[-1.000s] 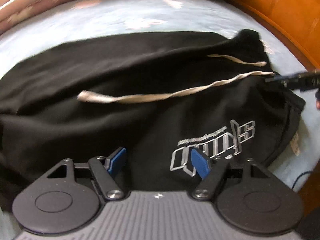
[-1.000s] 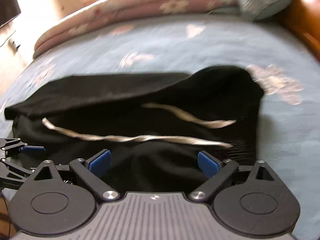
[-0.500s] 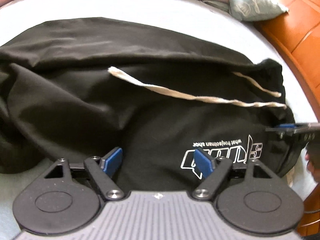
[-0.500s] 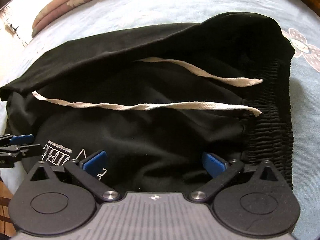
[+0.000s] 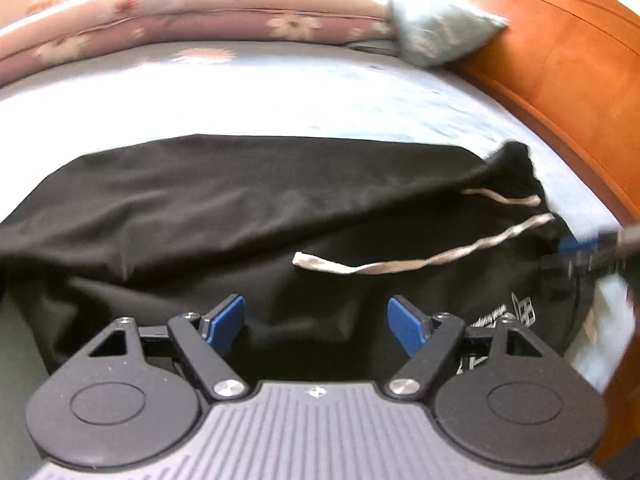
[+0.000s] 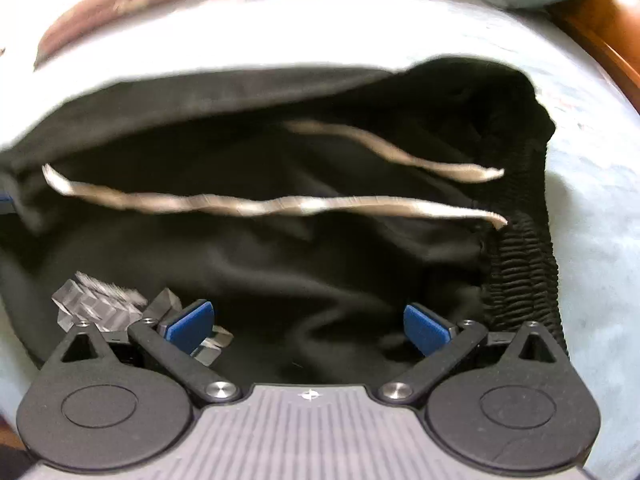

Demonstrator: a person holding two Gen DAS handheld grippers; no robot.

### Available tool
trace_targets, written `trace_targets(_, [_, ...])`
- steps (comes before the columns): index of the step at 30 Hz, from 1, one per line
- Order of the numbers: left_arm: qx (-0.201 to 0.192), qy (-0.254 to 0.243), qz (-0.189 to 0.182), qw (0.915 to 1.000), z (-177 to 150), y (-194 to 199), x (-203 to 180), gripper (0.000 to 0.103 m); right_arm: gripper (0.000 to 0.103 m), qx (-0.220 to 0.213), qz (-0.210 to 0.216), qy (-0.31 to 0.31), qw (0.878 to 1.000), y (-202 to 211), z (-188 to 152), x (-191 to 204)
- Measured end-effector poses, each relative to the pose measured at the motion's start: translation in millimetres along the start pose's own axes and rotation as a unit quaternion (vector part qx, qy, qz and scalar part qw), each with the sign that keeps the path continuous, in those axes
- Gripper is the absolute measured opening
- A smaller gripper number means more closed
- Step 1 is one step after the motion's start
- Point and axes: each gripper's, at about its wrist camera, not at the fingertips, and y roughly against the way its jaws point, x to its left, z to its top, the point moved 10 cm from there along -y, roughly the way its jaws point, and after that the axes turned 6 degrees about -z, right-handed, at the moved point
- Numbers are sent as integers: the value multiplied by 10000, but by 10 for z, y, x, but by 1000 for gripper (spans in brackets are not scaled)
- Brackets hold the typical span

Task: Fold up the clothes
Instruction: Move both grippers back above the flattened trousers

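Note:
Black drawstring trousers [image 5: 240,200] lie crumpled across the bed, their waist end to the right. A pale drawstring [image 5: 400,266] trails over the dark cloth. My left gripper [image 5: 316,324] hangs open over the near edge of the cloth, with nothing between its blue pads. The printed white logo [image 5: 516,312] lies just right of it. In the right wrist view the trousers [image 6: 280,260] fill the frame, with two drawstring ends [image 6: 280,204] and the ribbed waistband [image 6: 520,264] at right. My right gripper [image 6: 306,326] is wide open just above the cloth near the waistband, and shows blurred at the left view's right edge [image 5: 580,248].
The pale blue bed sheet [image 5: 280,96] stretches beyond the trousers. A folded floral quilt [image 5: 180,12] and a grey-green pillow [image 5: 440,36] lie at the far side. An orange wooden headboard [image 5: 560,80] runs along the right.
My left gripper has slid left along the near edge, so the logo now sits at its right. My right gripper has come lower over the cloth near the waistband, its jaws a little wider.

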Motion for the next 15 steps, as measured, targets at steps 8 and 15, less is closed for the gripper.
trace_targets(8, [436,-68,-687,9967,-203,-200,209,79,103,-852,-780,184,9931,511,475,485])
trace_targets(15, [419,-25,-974,9944,-211,-228,248,80,102,-793,-850,233,9930,846,809,846])
